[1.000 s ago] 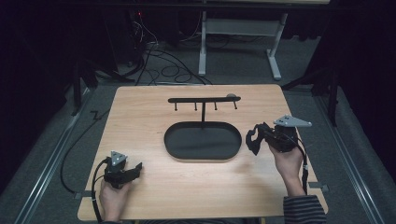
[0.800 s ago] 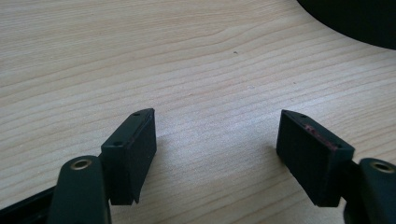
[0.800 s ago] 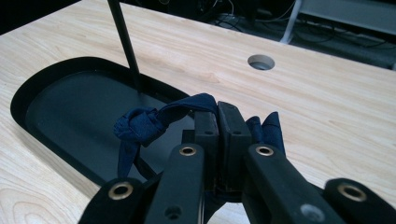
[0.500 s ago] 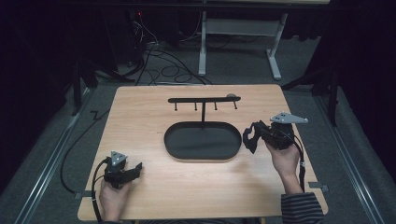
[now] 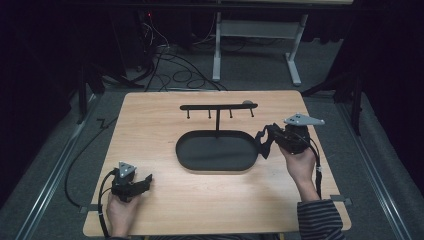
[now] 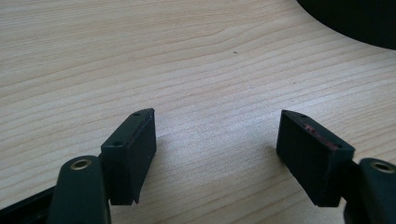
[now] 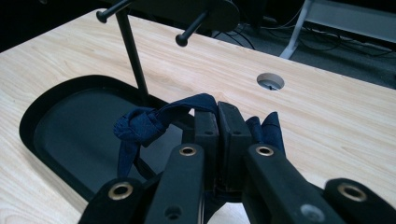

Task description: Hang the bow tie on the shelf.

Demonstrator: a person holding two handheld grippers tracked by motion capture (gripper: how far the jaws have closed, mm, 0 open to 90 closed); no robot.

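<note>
Dark room, cables on the floor past the far edge; pale wood tabletop (image 5: 150, 125) carries one black stand and both hands.

Near left corner: left tongs (image 5: 144, 181) rest low on the wood, jaws spread wide with bare grain between them in the left gripper view, nothing held. Idle, well apart from the stand.

Right side, mid-depth: right tongs (image 7: 217, 122) are clamped hard on a dark blue fabric loop (image 7: 140, 123), looks like a hair tie or scrunchie, can't tell which. Jaws pressed together, cloth bunched on both sides of them. Loop hangs in the air just over the right end of the oval tray (image 5: 185, 156), not touching it as far as I can tell.

Farther back: thin post and the peg bar (image 5: 218, 106) with short hanging pegs, all bare.

My read: carry step, item in transit to the stand. Next move likely needs lift, then either threading the loop over a peg end or a release over the tray. A peg needs the loop opened out; it's crumpled now.
</note>
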